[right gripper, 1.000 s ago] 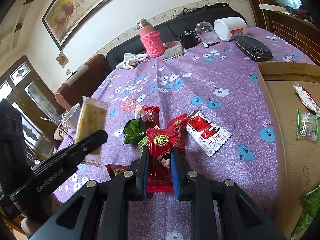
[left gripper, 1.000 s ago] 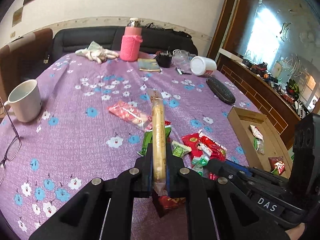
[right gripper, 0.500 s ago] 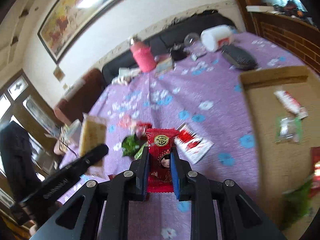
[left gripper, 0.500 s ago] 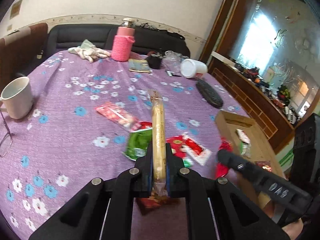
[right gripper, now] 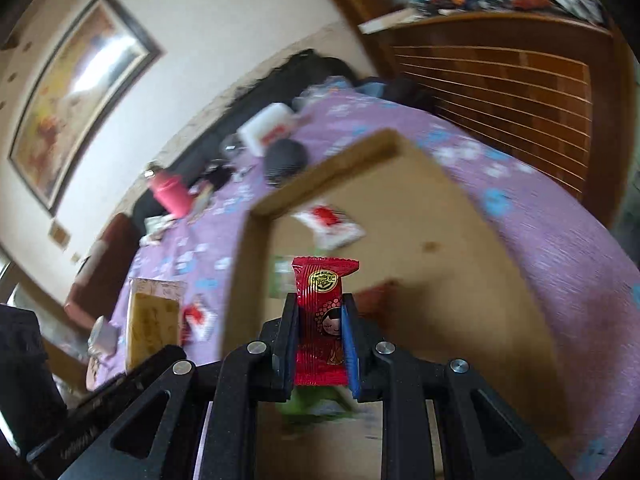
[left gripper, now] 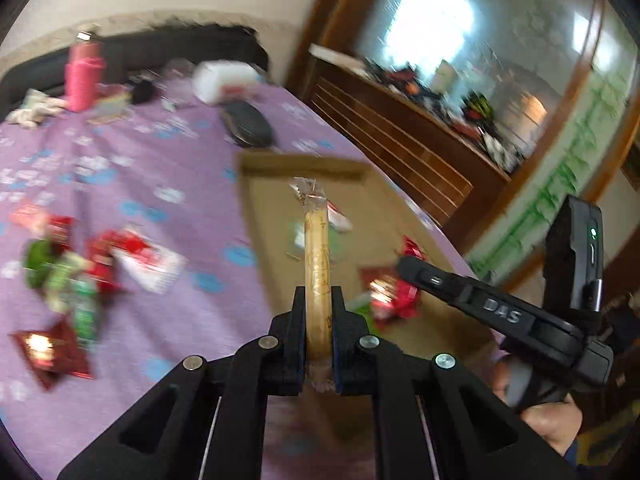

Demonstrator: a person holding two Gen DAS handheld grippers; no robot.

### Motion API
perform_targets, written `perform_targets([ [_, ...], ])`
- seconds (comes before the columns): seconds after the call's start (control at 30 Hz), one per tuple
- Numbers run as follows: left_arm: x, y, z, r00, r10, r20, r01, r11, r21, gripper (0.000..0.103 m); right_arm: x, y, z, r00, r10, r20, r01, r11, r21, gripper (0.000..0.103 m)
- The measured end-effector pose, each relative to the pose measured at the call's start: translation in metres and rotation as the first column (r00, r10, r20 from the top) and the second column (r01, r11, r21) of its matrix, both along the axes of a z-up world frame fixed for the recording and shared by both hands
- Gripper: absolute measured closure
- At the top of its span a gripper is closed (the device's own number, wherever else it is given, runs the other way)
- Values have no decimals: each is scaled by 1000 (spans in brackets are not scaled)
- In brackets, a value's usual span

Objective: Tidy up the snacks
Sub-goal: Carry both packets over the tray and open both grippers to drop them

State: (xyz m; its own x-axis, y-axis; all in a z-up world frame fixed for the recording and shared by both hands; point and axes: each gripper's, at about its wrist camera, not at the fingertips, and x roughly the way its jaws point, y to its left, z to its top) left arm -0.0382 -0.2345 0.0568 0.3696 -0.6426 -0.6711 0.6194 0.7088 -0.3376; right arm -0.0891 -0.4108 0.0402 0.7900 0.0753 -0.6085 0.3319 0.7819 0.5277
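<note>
A long tan snack packet (left gripper: pixel 318 264) in clear wrap stands edge-on between the jaws of the left gripper (left gripper: pixel 318 320), which are clamped tight on its lower part; its crimped top end points away from the camera, over the cardboard tray (left gripper: pixel 256 216). In the right wrist view the same packet (right gripper: pixel 152 326) shows its broad yellow face at the lower left, held above the purple cloth beside the tray's left wall.

The right gripper (right gripper: pixel 319 336) is closed on a red candy wrapper (right gripper: pixel 322 320) printed with a gold seal and a cartoon girl's face; the pads press both of its side edges, and its upper half sticks up above them. It hangs over the cardboard tray (right gripper: pixel 440 216). In the left wrist view the right gripper (left gripper: pixel 404 266) reaches in from the right above the tray, with a hand (left gripper: pixel 552 424) on its grip at the lower right.

Inside the tray lie a few blurred packets: a white-and-red one (right gripper: pixel 330 226) near the far wall, a green one (right gripper: pixel 282 278) just behind the red wrapper, and red ones (left gripper: pixel 394 298) near the right gripper's tip.

On the flowered purple tablecloth (left gripper: pixel 160 168) left of the tray, a loose heap of red and green snack packets (left gripper: pixel 84 264) lies with a dark red packet (left gripper: pixel 50 354) apart nearer the camera. At the far end stand a pink bottle (left gripper: pixel 84 76), a white tub (left gripper: pixel 226 80) on its side and a black oval case (left gripper: pixel 248 124).
</note>
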Motion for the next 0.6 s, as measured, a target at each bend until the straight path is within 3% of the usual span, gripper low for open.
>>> perform_targets([
  [0.2,-12,-38,-22,998,-46,-35,48,997,60,94,-11,-15,-1,998,-56,-19,56,998,-40,82],
  [0.53,-13,-45,-20,999,-38,13,37,997,69,93,-13,-21,-9,997,-72,-40,70,996,-50,80],
  [0.6,-13,-44,-20,999,-32,8,31,997,65,89,-15,-21,-7,996,-79,-40,77,995,-62,80],
])
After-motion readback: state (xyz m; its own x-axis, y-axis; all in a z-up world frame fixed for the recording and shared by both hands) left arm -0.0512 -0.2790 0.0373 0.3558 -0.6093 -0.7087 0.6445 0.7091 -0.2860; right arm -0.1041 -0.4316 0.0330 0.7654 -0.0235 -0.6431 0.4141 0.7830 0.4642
